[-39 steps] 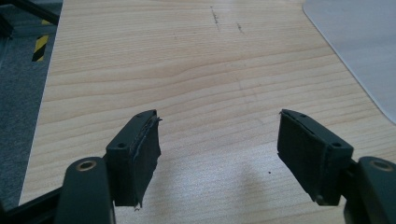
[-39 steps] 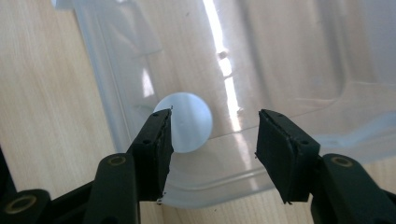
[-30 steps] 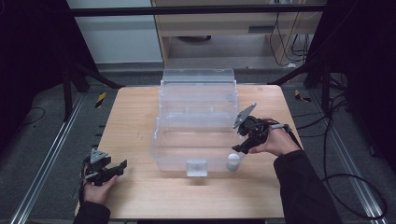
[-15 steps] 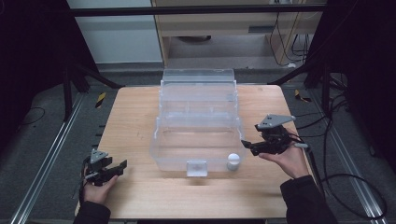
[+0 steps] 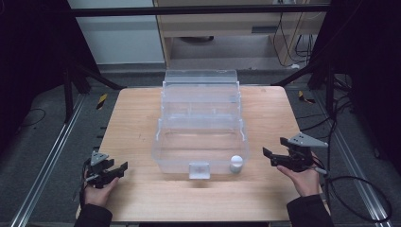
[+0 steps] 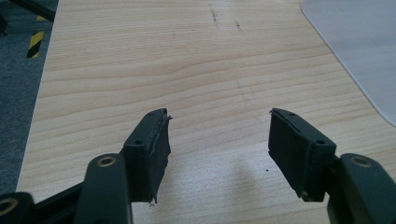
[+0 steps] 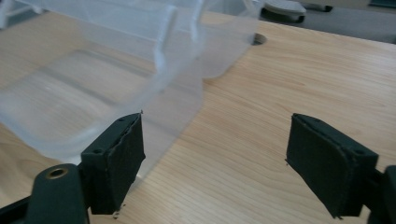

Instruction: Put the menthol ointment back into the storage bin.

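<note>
white cap upright, in clear bin

The left gripper sits low at the near left, held in one hand, its jaws wide apart. The right gripper is at the near right, held in the other hand, jaws wide apart too.

White cap upright inside clear bin, front-right corner.

Bare tabletop is lying open on both flanks for either tongs. The clear bin is blocking the middle, its wall just beside the right tongs.
</note>
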A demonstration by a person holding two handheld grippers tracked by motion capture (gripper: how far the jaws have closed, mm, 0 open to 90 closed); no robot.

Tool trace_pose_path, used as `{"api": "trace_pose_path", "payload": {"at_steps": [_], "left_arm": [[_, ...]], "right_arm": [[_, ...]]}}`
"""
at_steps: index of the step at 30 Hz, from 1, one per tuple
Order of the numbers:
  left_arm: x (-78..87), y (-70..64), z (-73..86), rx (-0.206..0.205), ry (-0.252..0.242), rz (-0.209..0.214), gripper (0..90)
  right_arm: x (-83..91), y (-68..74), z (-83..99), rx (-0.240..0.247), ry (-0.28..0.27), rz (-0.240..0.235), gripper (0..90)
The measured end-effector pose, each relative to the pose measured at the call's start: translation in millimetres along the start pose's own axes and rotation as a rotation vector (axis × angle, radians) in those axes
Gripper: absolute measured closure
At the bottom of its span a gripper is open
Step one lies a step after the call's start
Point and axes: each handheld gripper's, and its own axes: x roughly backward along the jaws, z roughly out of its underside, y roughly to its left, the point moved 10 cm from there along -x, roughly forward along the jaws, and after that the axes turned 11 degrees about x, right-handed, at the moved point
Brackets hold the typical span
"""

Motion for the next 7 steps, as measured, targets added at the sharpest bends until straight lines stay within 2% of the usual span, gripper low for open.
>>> {"api": "trace_pose_path", "payload": {"at_steps": [2,3,4,7], "left_arm": [[0.1,0.6,-0.2,0.002,-0.002,-0.001,36.2],[0.2,1.3,-0.7,0.003,-0.005,-0.002,36.2],[0.3,1.8,-1.3,0.007,-0.011,-0.002,35.0],[-0.2,2.5,-1.5,0.005,-0.014,-0.004,32.9]], "right_arm": [[0.0,-2.1,4.3,-0.003,0.000,0.012,18.3],[0.2,-3.9,8.0,-0.014,-0.010,0.021,17.5],[0.6,-7.8,17.2,-0.046,-0.017,0.042,17.1],[0.4,-11.7,28.1,-0.062,-0.021,0.065,16.2]]}}
